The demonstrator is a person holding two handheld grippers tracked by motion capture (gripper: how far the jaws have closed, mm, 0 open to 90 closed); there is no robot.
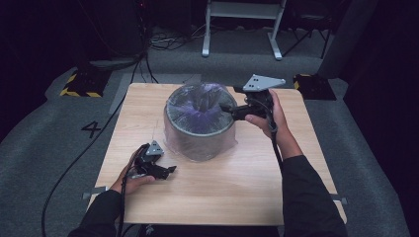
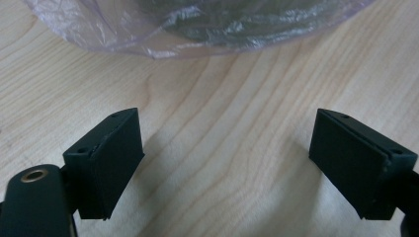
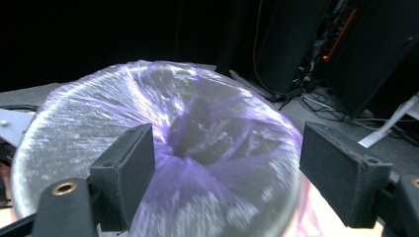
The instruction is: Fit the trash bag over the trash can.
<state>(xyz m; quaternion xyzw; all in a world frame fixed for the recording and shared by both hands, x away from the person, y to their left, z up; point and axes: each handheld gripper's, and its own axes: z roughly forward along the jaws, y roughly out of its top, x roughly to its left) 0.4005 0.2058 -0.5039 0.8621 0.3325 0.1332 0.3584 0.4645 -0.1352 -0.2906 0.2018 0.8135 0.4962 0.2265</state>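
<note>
Bin point(image 1: 200, 131) with purple bag point(image 1: 200, 106) at frame centre on worktop point(image 1: 237, 187). Left tongs point(image 1: 173, 169) lower left, open, empty. Right tongs point(image 1: 225, 106) at bin's upper-right rim, open, gripping nothing.

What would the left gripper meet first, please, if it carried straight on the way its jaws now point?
Most likely the purple plastic bag draped over the round bin: the left gripper, jaws open and empty, points across bare table towards it.
</note>
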